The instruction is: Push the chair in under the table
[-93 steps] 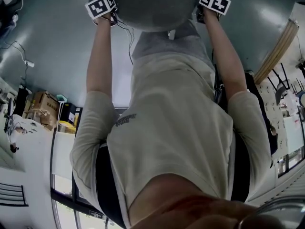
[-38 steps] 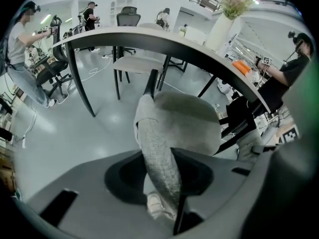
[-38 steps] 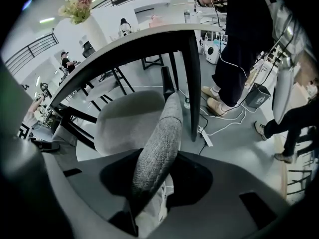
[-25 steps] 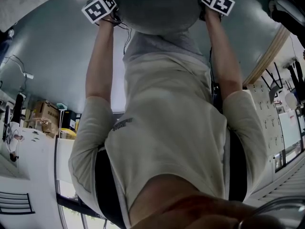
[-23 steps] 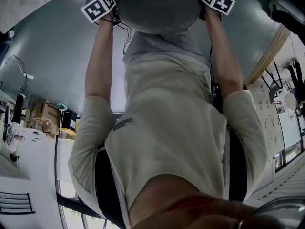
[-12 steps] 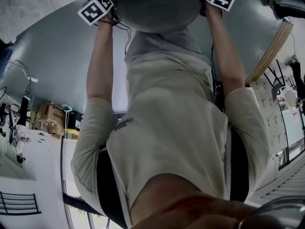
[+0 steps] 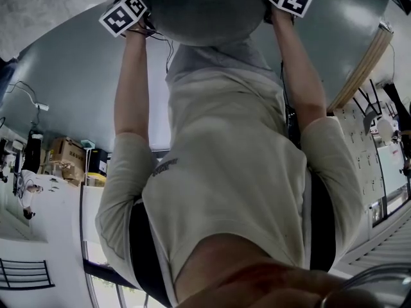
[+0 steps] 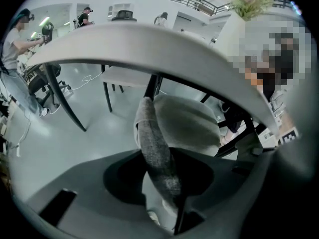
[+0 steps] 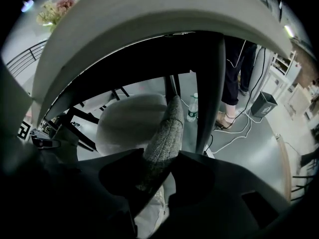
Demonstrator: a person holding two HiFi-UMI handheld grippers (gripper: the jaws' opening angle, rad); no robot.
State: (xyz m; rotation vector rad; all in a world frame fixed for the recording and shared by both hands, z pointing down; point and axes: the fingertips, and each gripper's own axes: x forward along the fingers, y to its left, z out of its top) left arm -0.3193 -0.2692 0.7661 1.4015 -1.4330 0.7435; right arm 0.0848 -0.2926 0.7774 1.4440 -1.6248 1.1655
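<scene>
Left tongs [image 8: 162, 176], right tongs [image 9: 158, 171] — both clamp chair [image 7: 205, 18].

The chair [image 7: 205, 18] is standing upright, its grey upholstered backrest [image 8: 157, 153] showing edge-on as a thin, coarse-woven rim that is curving up the middle of each gripper view [image 9: 164, 138]. Its round, pale grey seat [image 8: 184, 123] is lying ahead of the backrest on dark legs and is sitting below the edge of the table [image 8: 149, 44]. The table is spanning both gripper views as a thick, pale, round-edged top [image 9: 149, 14], and a dark leg [image 9: 209, 93] is running down from it just beside the chair's seat.
</scene>
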